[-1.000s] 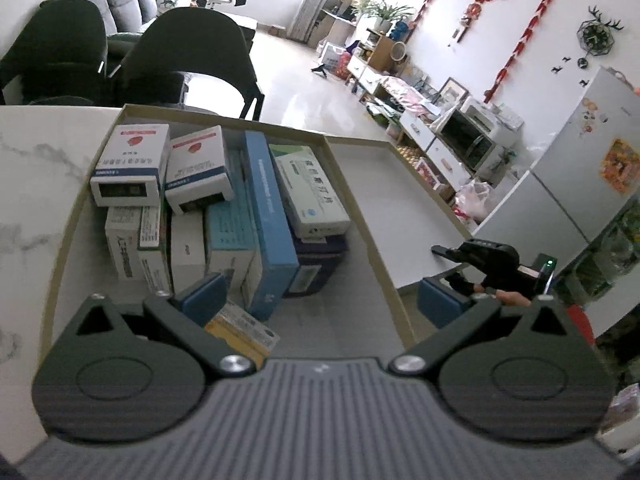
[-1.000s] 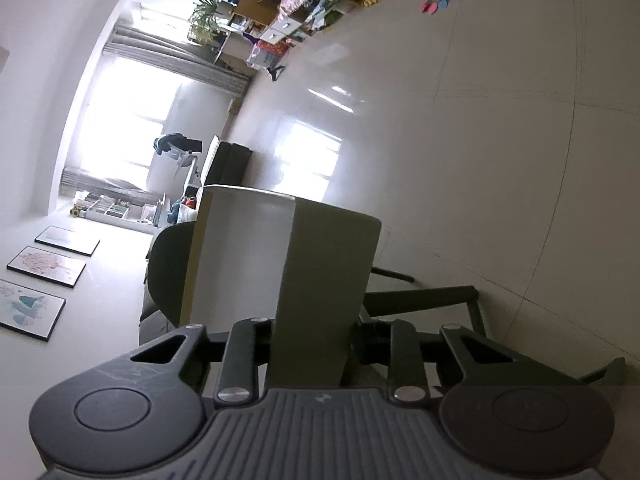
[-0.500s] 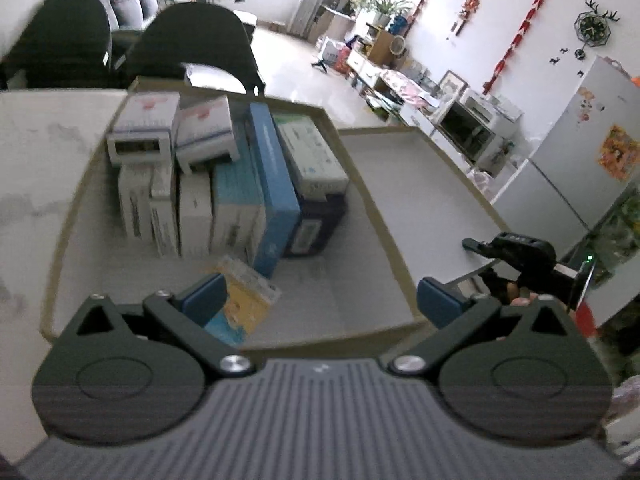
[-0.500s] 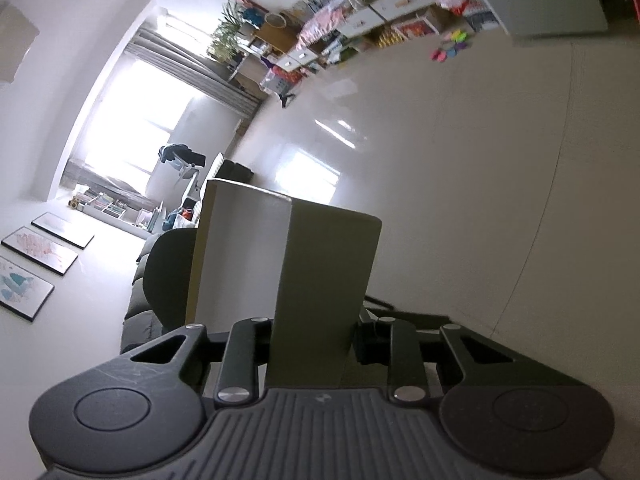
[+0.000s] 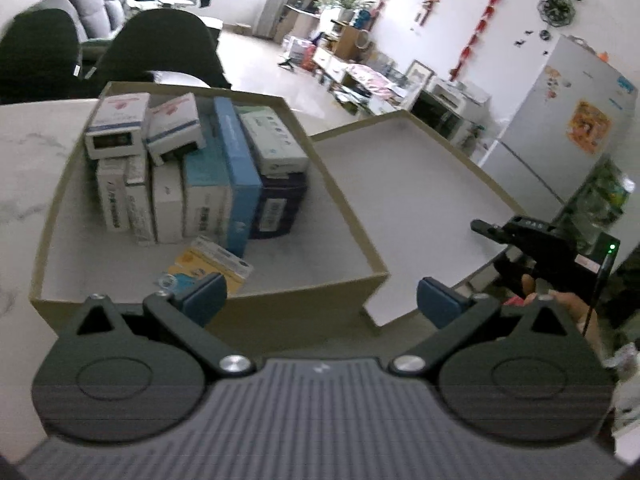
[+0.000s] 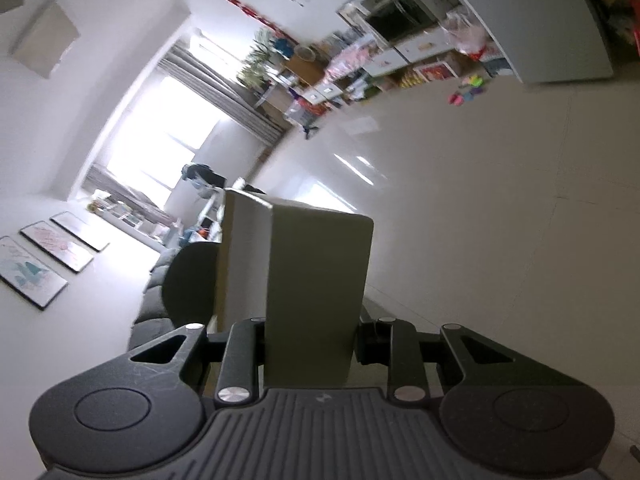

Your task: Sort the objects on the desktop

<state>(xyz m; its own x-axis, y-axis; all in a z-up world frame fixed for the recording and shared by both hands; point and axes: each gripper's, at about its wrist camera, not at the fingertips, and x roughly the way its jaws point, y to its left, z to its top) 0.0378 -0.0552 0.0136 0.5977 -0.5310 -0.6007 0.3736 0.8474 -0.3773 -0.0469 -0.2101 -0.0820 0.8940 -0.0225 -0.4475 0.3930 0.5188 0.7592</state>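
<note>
Here, left tool (image 5: 320, 294) wide open, empty, near box (image 5: 208, 298) of packets (image 5: 240, 172). Right tool (image 6: 310, 340) clamped on lid (image 6: 316, 280), at 3 o'clock.

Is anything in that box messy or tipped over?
Yes. The yellow packet lies flat and crooked near the front wall of the open box, apart from the other boxes packed together at the back. On top, two white boxes sit tilted.

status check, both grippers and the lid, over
Left gripper open, empty, near tan cardboard box of medicine packs. Right gripper shut on tan box lid, lifted. Nothing blocking.
</note>
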